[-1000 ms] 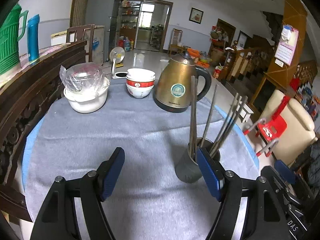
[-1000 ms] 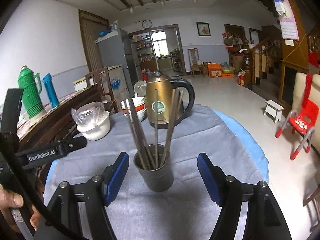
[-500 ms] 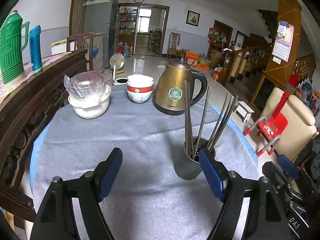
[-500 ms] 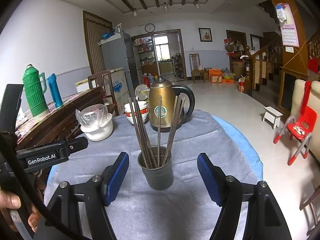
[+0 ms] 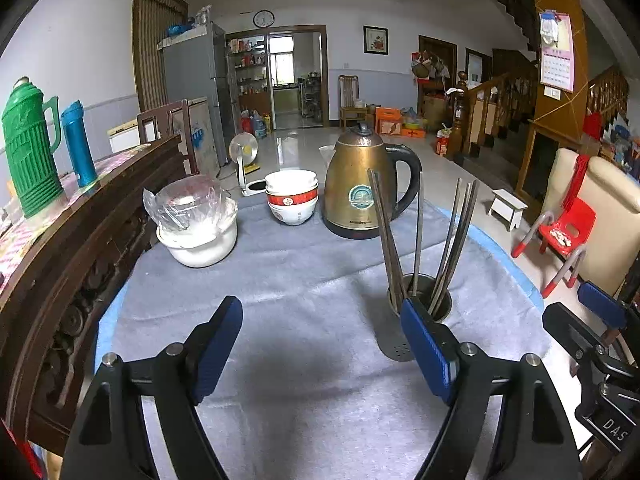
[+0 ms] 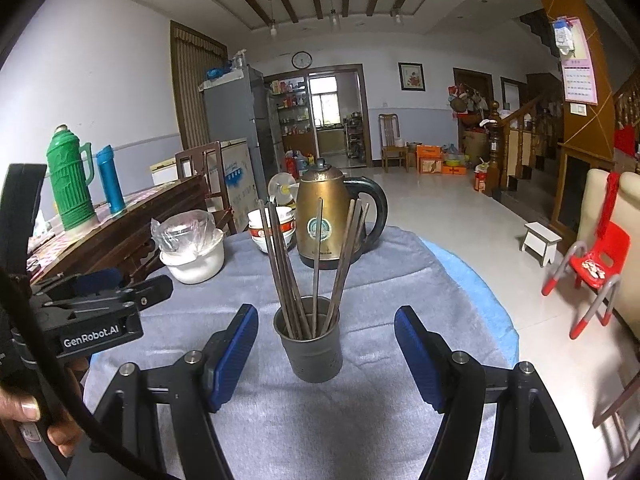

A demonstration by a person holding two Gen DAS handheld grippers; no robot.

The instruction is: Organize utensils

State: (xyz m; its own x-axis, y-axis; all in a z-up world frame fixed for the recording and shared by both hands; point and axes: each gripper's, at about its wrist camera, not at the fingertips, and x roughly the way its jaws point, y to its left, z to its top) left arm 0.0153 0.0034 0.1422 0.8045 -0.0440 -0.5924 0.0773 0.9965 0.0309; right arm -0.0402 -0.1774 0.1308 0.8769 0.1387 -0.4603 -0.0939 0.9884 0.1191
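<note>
We had the utensil holder point(image 6: 311, 346) standing upright on the grey cloth point(image 6: 360, 432) of the round table, chopsticks point(image 6: 316, 264) fanned out of its top. Right gripper point(image 6: 326, 354): jaws spread, one pad on each side of the holder, clear gaps both sides, nothing pinched. Left gripper point(image 5: 322, 346): jaws spread and just been opening further, only bare cloth between the pads; in its own view the holder point(image 5: 416, 320) sat partly hidden behind its right pad, so we couldn't tell contact there. From the right wrist view the left gripper point(image 6: 128, 292) hung off to the left, well apart from the holder. Behind the holder: brass kettle point(image 6: 326, 216), stacked bowls point(image 5: 292, 200), white pot covered in plastic point(image 5: 196, 224). A hand point(image 6: 28, 416) was on the left handle at the frame edge.
</note>
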